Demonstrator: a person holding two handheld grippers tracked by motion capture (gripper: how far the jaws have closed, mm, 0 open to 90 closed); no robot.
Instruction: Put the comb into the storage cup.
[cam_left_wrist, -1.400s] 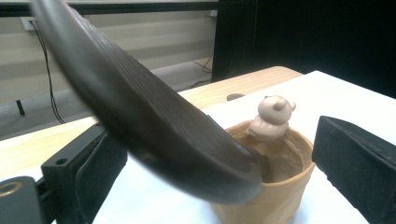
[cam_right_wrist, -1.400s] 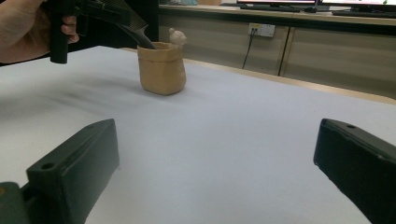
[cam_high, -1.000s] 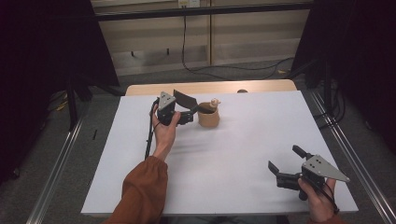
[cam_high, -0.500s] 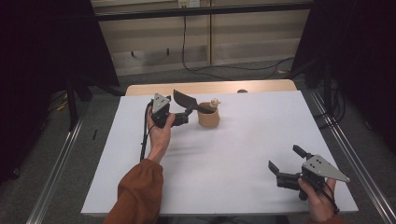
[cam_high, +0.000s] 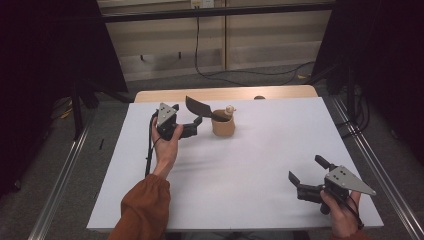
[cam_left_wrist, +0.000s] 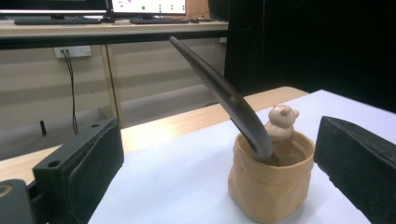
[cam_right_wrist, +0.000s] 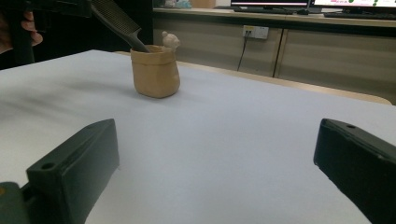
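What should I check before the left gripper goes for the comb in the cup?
1. Left gripper open: ok, jaws wide apart.
2. Comb free to take: ok, it leans out of the cup, nothing holding it.
3. Jaws around the comb: not ok, they sit low beside the cup.
4. Cup upright: ok.
5. Bear figure clear of the comb: cannot tell, they are close.
6. Right gripper out of the way: ok, open at the near edge.

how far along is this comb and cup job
Done, by the look of it: the black comb stands tilted in the tan cup, beside the little bear figure. In hand: nothing; the left gripper is open next to the cup, its fingers clear of it. Left: perhaps only drawing back. The right gripper sits open near the table's front edge.
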